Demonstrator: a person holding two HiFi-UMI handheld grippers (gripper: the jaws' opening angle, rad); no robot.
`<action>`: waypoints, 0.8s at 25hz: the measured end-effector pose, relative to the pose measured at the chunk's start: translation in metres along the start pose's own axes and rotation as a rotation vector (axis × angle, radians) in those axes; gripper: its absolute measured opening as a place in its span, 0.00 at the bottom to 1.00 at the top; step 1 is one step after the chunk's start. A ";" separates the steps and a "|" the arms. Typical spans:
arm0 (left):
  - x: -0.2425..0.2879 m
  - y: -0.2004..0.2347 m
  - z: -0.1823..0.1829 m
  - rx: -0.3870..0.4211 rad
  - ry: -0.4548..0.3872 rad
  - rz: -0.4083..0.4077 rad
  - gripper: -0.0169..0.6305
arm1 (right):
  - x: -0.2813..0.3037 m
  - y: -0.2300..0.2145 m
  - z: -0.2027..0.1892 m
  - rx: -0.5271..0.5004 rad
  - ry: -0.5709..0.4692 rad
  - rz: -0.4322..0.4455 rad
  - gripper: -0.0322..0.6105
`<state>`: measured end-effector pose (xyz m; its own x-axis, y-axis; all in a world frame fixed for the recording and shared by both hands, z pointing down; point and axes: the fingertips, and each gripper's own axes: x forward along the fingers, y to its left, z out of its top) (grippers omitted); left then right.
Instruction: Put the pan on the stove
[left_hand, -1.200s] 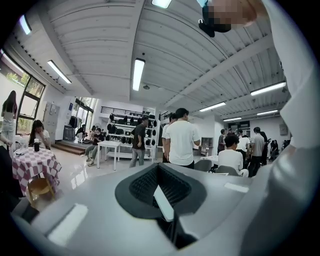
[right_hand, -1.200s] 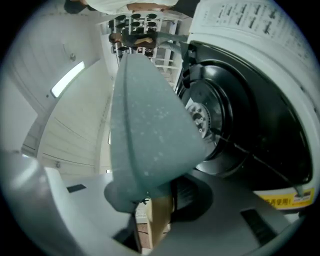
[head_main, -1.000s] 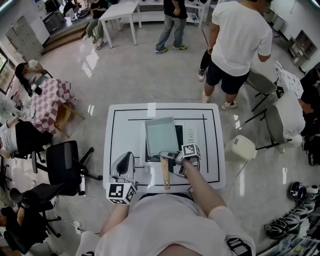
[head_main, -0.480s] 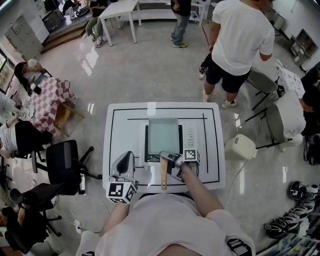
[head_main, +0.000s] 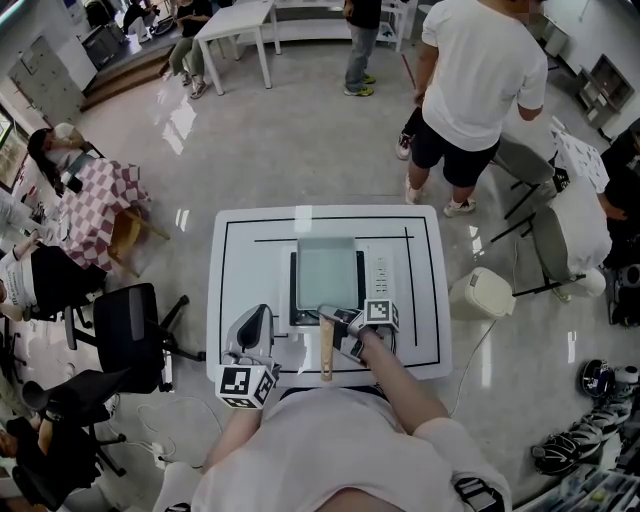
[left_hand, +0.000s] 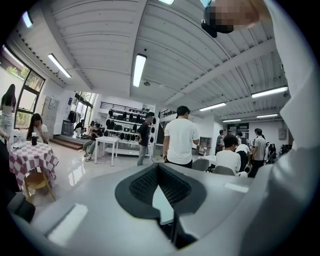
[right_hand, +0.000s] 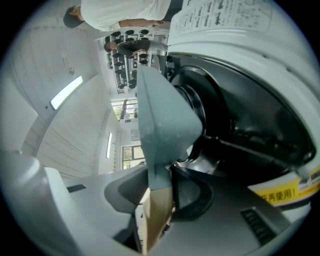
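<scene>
A pale T-shirt (head_main: 330, 455), and grey left claw (head_main: 254, 314) and right claw (head_main: 330, 313) each bearing a black-and-white marker cube (head_main: 245, 385)

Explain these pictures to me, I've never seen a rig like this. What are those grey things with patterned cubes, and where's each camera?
No robot: a person at a white table holds a two-jaw gripper in each hand; the patterned cubes are part of them. The head view looks down from the person's head; the other two cameras ride on the grippers. On the table sits a portable stove with a square grey pan over it. The right gripper is clamped on the pan's wooden handle; whether the pan rests on the stove I cannot tell. The left gripper is shut and empty, aimed at the room.
</scene>
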<state>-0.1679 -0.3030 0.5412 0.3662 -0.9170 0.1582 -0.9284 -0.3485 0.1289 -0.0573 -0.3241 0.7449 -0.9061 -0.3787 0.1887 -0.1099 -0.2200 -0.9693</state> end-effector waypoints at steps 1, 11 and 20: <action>0.000 -0.001 0.000 0.001 -0.001 -0.001 0.04 | 0.000 0.000 0.001 0.003 -0.005 -0.003 0.25; -0.003 -0.002 0.004 0.002 -0.008 -0.013 0.04 | -0.001 0.007 -0.004 -0.015 0.017 -0.021 0.38; -0.013 -0.005 0.004 0.007 -0.017 -0.019 0.04 | -0.029 0.015 -0.009 -0.081 -0.046 -0.049 0.42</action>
<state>-0.1684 -0.2900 0.5349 0.3830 -0.9132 0.1395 -0.9216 -0.3675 0.1245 -0.0366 -0.3088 0.7236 -0.8791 -0.4110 0.2414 -0.1878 -0.1668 -0.9679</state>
